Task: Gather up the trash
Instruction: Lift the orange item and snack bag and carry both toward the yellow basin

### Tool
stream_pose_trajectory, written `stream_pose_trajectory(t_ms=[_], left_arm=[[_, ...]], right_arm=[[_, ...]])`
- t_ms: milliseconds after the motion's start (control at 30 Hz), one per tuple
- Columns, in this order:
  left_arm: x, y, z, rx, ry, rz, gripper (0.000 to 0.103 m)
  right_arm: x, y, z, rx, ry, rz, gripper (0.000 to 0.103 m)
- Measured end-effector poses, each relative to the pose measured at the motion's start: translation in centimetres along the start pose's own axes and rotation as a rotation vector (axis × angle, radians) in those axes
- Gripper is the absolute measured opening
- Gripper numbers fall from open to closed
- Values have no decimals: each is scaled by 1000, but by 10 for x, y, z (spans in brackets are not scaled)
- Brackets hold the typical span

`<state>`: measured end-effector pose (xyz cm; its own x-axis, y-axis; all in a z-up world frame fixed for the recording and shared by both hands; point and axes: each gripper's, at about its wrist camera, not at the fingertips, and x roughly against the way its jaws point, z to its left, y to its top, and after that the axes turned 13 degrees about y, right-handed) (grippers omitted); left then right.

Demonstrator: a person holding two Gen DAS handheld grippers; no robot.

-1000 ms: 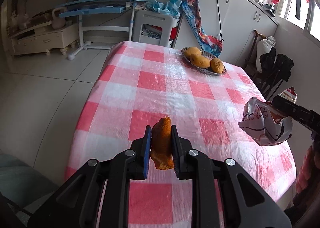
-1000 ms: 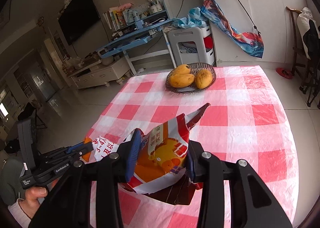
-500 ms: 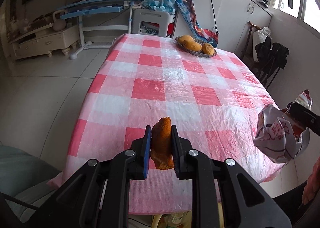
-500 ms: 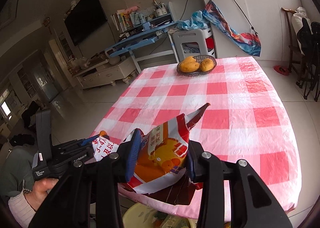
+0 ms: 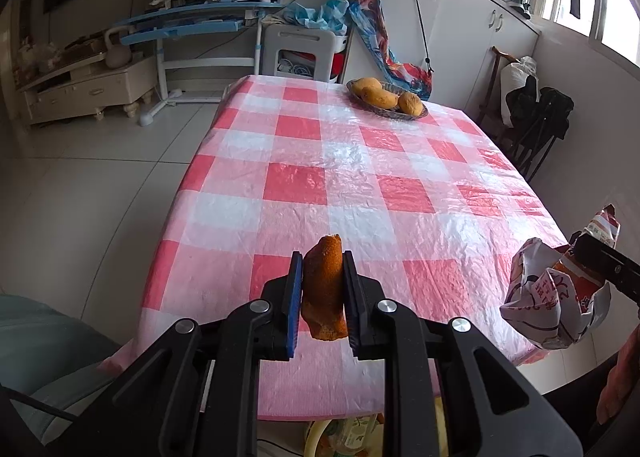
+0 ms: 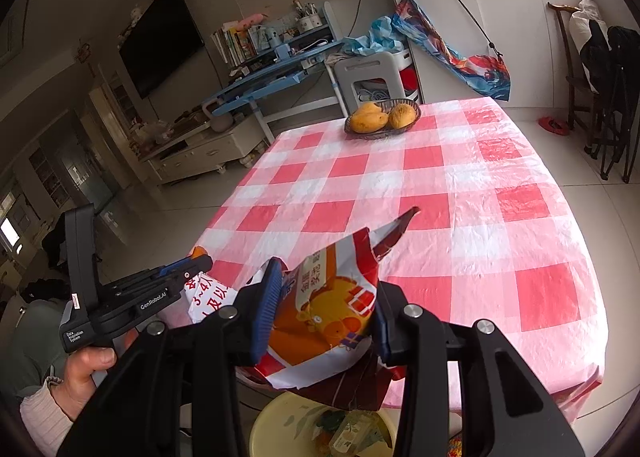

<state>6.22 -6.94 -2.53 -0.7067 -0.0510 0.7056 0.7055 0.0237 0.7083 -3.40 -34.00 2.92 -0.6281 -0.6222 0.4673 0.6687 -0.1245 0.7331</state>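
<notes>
My left gripper point(image 5: 320, 289) is shut on an orange peel point(image 5: 325, 289), held above the near edge of the checked table point(image 5: 360, 177). My right gripper point(image 6: 324, 309) is shut on a crumpled snack bag point(image 6: 328, 317), orange, red and white; it also shows at the right of the left wrist view point(image 5: 556, 297). Both are held over the table's near edge. Below them a pale yellow bin point(image 6: 280, 421) with trash inside shows partly under the table edge, also in the left wrist view point(image 5: 316, 437). The left gripper point(image 6: 196, 263) shows in the right wrist view.
A dark basket of mangoes point(image 5: 386, 99) stands at the far end of the table, also in the right wrist view point(image 6: 382, 119). Beyond are a blue desk point(image 5: 192, 21), a white stool point(image 5: 304, 53), white cupboards and dark folded chairs point(image 5: 536, 125) at the right.
Both grippers have drawn back from over the table toward its near edge, still holding their items. The yellow bin has come into view below them.
</notes>
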Motion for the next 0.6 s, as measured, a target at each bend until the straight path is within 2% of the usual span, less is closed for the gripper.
stream_pose_trajectory(t_ms=[600], left_arm=[[0, -1, -3, -4, 1, 1, 18]], right_arm=[[0, -3, -2, -5, -1, 0, 40]])
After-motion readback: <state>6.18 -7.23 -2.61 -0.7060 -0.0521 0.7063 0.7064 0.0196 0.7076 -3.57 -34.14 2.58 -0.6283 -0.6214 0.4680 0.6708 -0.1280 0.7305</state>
